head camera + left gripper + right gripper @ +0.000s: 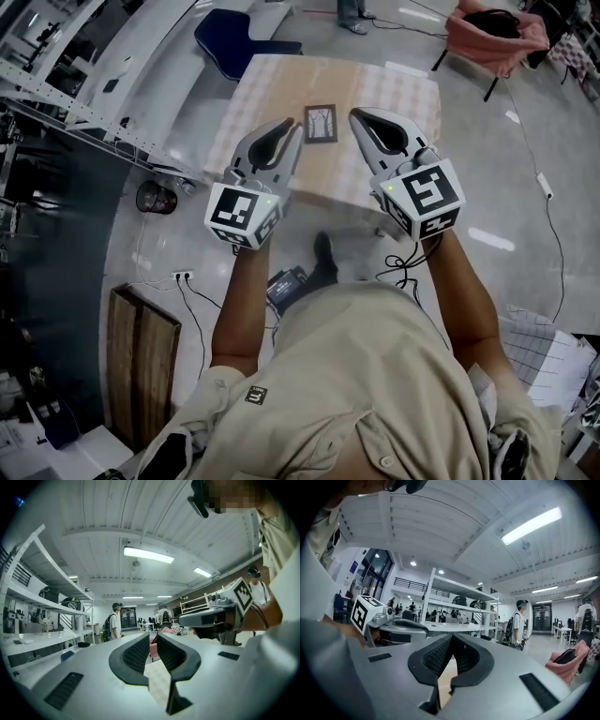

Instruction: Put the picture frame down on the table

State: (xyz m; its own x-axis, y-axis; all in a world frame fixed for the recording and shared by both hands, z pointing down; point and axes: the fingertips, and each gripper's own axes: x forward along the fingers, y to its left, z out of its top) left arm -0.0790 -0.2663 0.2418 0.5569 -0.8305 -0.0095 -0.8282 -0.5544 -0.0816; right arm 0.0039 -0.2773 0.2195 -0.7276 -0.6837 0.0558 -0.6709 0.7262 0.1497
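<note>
The picture frame [321,123], dark-edged with a pale tree drawing, lies flat on the light checkered table [394,94], apart from both grippers. My left gripper [287,125] hovers just left of it, and its jaws stand a narrow gap apart with nothing between them [153,635]. Just right of the frame is my right gripper [359,114], whose jaw tips touch and hold nothing [452,635]. Both gripper views look out level across the room, so neither shows the frame.
A blue chair [239,42] stands behind the table's far left corner and a pink-draped chair [492,33] at the far right. White shelving [56,56] runs along the left. Cables and a wooden bench [141,356] lie on the floor. A person with a backpack [114,623] stands far off.
</note>
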